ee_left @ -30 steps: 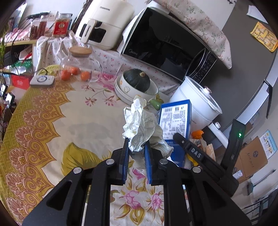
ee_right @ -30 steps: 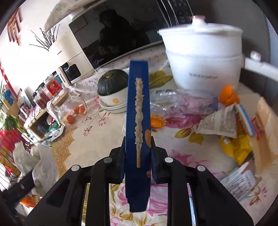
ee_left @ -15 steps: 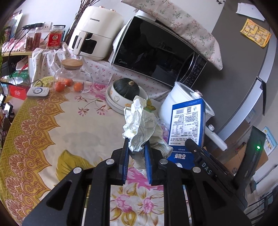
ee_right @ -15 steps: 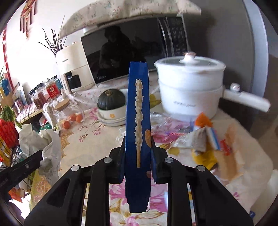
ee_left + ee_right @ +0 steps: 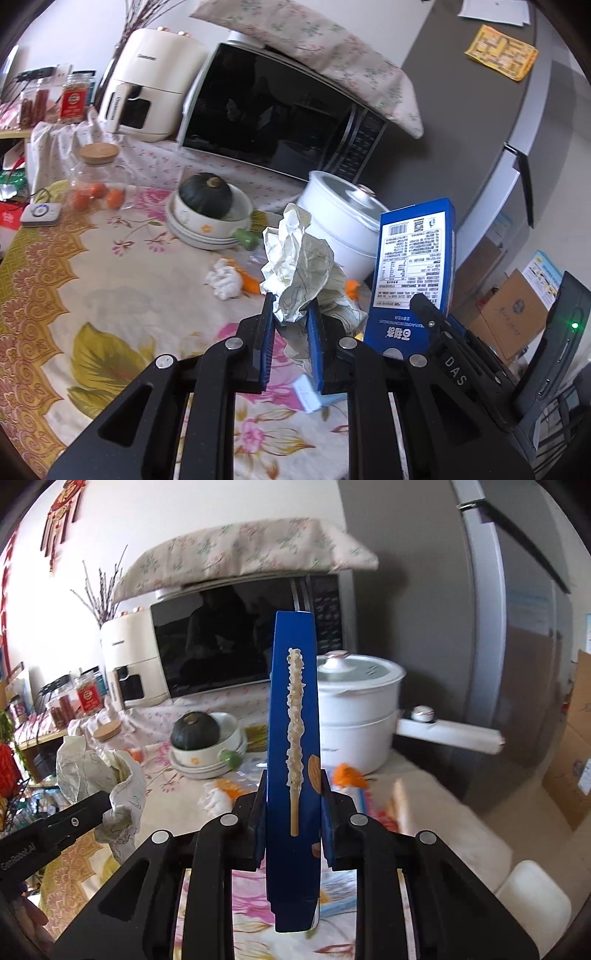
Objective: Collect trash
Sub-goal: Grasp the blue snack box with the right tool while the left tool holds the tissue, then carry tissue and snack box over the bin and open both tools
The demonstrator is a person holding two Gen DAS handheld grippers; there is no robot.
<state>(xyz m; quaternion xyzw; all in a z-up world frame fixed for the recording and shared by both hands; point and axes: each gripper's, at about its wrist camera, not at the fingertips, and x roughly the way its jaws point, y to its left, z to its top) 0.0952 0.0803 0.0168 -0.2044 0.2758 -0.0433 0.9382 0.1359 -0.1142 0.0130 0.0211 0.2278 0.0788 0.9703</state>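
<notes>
Lifting higher off the table (image 5: 92,280) than a second ago, the left gripper (image 5: 290,332) clamps the paper wad (image 5: 299,266) and the right gripper (image 5: 293,812) the blue box (image 5: 293,709), both now carried clear, ready for binning.

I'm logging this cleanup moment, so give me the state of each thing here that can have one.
Left tool: shut on the crumpled paper, held above the table.
Right tool: shut on the blue box, held upright.
Microwave: door closed, cloth draped on top.
White pot: lid on.
Glass jar: lid on.
Bowl: holds a dark green squash.
Small paper wad: lying on the tablecloth.
</notes>
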